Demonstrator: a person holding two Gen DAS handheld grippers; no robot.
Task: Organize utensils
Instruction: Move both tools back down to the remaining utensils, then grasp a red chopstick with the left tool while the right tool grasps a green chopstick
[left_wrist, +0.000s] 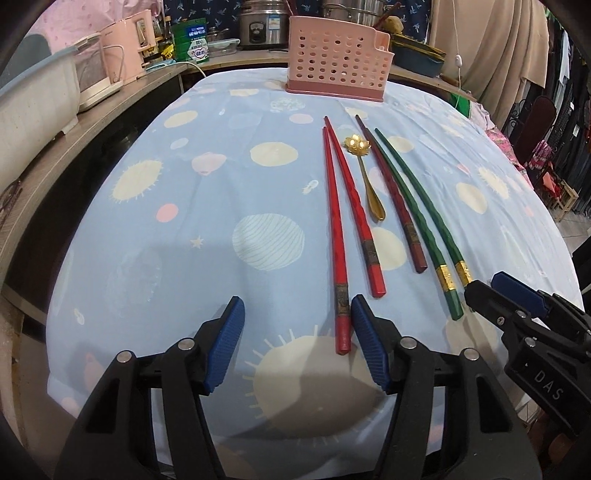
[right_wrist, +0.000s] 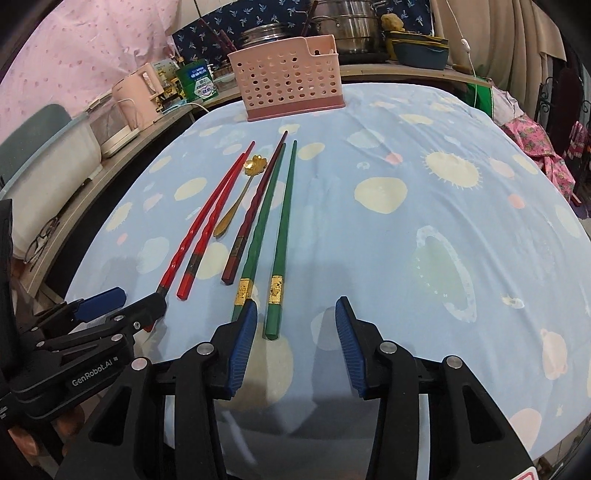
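Note:
On the blue patterned cloth lie two red chopsticks (left_wrist: 338, 229) (right_wrist: 207, 221), a gold flower spoon (left_wrist: 365, 173) (right_wrist: 240, 195), one dark red chopstick (left_wrist: 391, 195) (right_wrist: 255, 210) and two green chopsticks (left_wrist: 417, 218) (right_wrist: 284, 221). A pink perforated utensil holder (left_wrist: 338, 64) (right_wrist: 291, 88) stands at the far edge. My left gripper (left_wrist: 297, 339) is open, its right finger beside the near end of a red chopstick. My right gripper (right_wrist: 295, 339) is open, with the near end of a green chopstick between its fingers. Each gripper shows in the other's view, the right one (left_wrist: 487, 291) and the left one (right_wrist: 122, 306).
A wooden shelf (left_wrist: 92, 122) runs along the left with a pink kettle (left_wrist: 127, 55), a white appliance and tins. Steel pots (right_wrist: 347, 26) and a blue dish stand behind the holder. Clothes hang at the right.

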